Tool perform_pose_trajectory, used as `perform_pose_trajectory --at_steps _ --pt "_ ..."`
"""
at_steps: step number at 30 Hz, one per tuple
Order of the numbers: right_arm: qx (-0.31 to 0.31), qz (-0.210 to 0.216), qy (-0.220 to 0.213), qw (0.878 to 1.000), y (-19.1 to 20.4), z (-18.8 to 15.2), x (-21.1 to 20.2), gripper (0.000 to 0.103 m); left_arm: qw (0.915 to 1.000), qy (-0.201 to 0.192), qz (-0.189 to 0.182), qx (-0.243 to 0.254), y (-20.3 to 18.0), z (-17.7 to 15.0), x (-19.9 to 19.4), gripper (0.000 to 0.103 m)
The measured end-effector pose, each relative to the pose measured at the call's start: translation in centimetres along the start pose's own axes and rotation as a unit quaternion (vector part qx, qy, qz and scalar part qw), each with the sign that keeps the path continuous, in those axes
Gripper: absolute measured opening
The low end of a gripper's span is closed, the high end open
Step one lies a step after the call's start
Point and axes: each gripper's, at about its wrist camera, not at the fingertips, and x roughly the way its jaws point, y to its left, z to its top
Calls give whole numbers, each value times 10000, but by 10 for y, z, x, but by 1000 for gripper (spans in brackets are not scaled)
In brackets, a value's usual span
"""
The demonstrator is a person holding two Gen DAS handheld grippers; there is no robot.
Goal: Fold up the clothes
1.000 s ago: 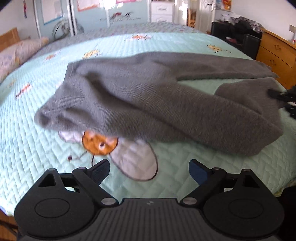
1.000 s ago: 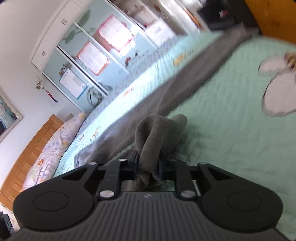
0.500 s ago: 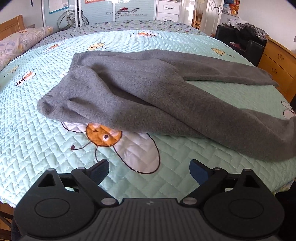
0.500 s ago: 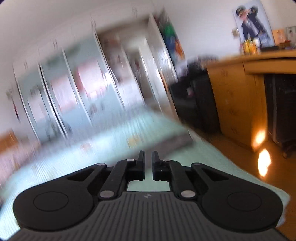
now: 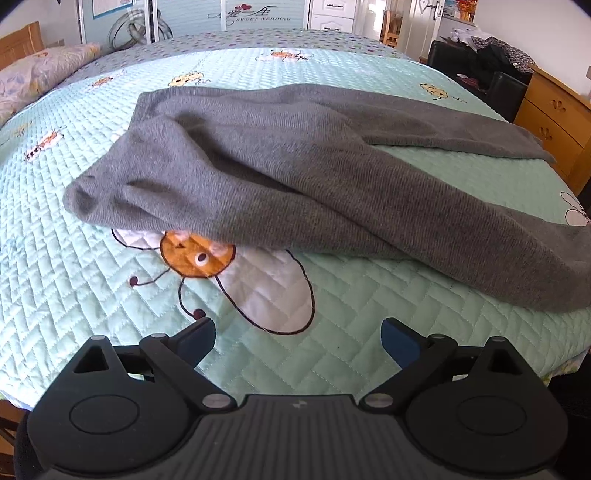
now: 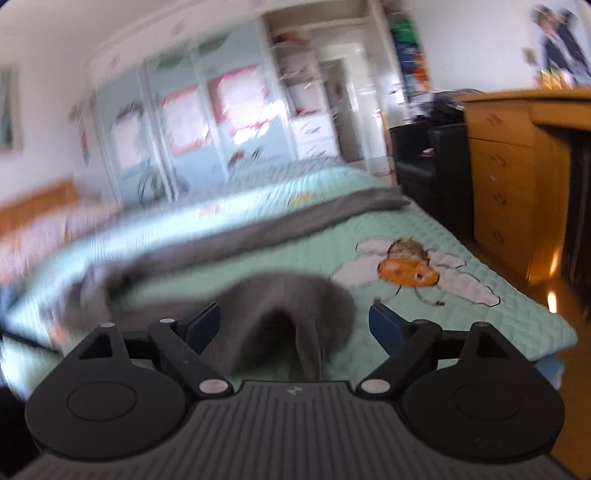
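Note:
Grey trousers (image 5: 295, 162) lie spread over the mint quilted bedspread (image 5: 92, 280), waist to the left, one leg running to the far right and the other toward the near right. My left gripper (image 5: 298, 332) is open and holds nothing, hovering short of the near edge of the trousers above a bee print (image 5: 199, 254). The right wrist view is blurred. My right gripper (image 6: 294, 319) is open there, with the rounded end of a grey trouser leg (image 6: 291, 299) lying between its spread fingers, and nothing is clamped.
A wooden dresser (image 6: 506, 177) and dark chairs (image 5: 480, 81) stand beyond the bed's right side. A pillow (image 5: 40, 74) lies at the far left by the wooden headboard. Wardrobe doors (image 5: 255, 14) line the back wall. The bed's near edge drops off by the right gripper.
The right gripper was shut on a trouser leg, let it go, swung away shut, and is now open at the leg's end. The left gripper stayed open and shifted only slightly.

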Motion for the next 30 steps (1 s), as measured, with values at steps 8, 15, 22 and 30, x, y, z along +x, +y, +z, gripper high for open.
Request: perform_pose_trajectory --at_steps 8,15,22,30 --pt "-1416 -354 221 9890 40 -17 29 85 9997 19 82 -226 14 1 0 97" --pt "-1026 -380 231 9937 48 7 52 12 9989 134 121 -423 24 0 4 97" --pt "-207 379 -627 9971 56 59 -1 11 9986 184 122 -479 28 -1 5 99" --pt "1213 995 -756 9847 35 122 -48 11 9989 229 29 -417 26 -2 3 100"
